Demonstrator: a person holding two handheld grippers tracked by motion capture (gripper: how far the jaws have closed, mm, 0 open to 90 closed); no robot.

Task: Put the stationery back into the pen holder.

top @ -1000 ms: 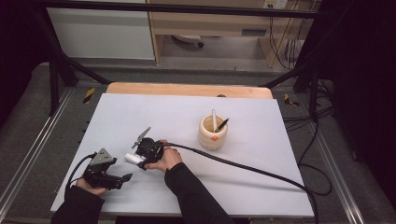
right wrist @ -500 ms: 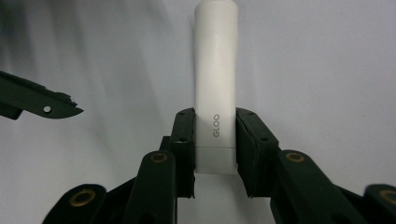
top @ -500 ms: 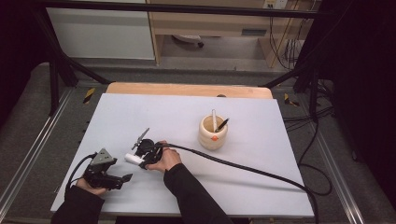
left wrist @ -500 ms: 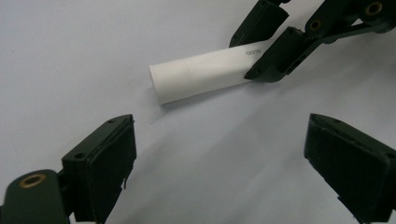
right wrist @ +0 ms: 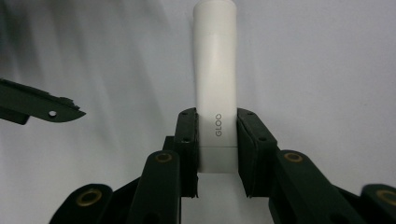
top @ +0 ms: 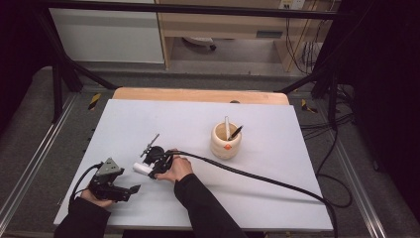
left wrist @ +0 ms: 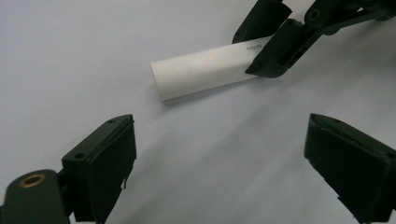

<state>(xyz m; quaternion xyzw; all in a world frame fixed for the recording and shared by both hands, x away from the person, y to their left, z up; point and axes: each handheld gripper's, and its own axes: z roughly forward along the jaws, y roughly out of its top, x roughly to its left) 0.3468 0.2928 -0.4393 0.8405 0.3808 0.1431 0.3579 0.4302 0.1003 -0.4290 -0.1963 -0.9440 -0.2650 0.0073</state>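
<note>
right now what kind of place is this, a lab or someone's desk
Probably a lab recording station: a white table inside a black metal frame, thick cables trailing off it, and handheld grippers, the right gripper clamped on a white glue stick.

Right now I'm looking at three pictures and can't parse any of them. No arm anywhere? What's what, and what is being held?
There is no robot arm: a person holds a two-jaw gripper in each hand at a table with a pale top. The high view comes from a fixed camera above, looking down; the forearms enter from the bottom. The other two pictures come from cameras riding on each gripper, looking along its black jaws.

The right gripper has just been closing and now clamps a white tube marked GLOO, which lies on the table. In the left gripper view that same tube shows farther off, held at one end. The left gripper has its jaws wide apart, nothing between them.

Farther back stands a tan pot with a white stick and a dark pen in it.
</note>
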